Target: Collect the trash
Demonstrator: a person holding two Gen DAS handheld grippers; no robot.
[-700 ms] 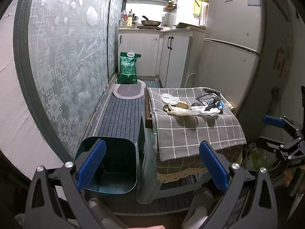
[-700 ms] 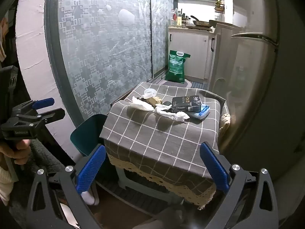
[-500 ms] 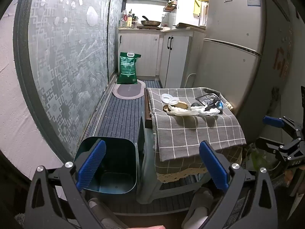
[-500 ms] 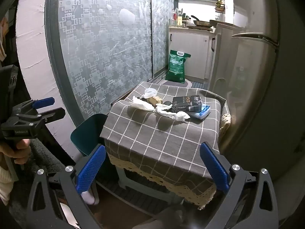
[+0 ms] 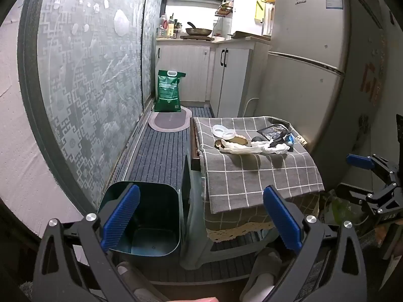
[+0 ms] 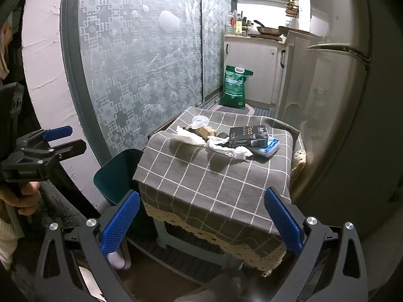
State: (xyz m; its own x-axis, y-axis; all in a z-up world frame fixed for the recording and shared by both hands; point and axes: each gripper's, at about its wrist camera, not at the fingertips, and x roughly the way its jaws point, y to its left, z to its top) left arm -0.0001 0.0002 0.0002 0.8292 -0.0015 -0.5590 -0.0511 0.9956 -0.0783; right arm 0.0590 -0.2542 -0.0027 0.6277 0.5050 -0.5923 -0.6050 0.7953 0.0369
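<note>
Both grippers are held low in front of a small tabletop (image 6: 216, 176) draped in a grey checked cloth, and neither touches anything. The left gripper (image 5: 200, 222) has its blue pads spread wide, released, with nothing between them; it hangs above the floor between the bin and the tabletop's near edge. The right gripper (image 6: 200, 222) is likewise spread wide and empty, well short of the trash.

The trash lies in a loose cluster toward the far side of the tabletop. A crumpled white tissue (image 6: 228, 149) sits nearest the front, with a second white tissue (image 6: 187, 136) to its left. Behind these is a brownish scrap (image 6: 207, 131), possibly bread or peel; the view is too coarse to say which. Two clear plastic lids (image 5: 224, 132) lie at the far left corner of the cluster, touching each other. A black packet (image 6: 248, 136) rests on top of a blue-and-white pack (image 6: 268, 147) at the right end, just beside the tissue.

A dark teal bin (image 5: 143, 216) stands open on the striped floor mat (image 5: 161, 151) just left of the tabletop, its inside bare as far as the left wrist view shows. A fridge (image 5: 309, 70) stands close against the tabletop's right side. A green bag (image 5: 168, 91) leans upright by the cabinets (image 5: 191, 70) at the far end, and a patterned glass door (image 6: 141, 70) runs along the left.
</note>
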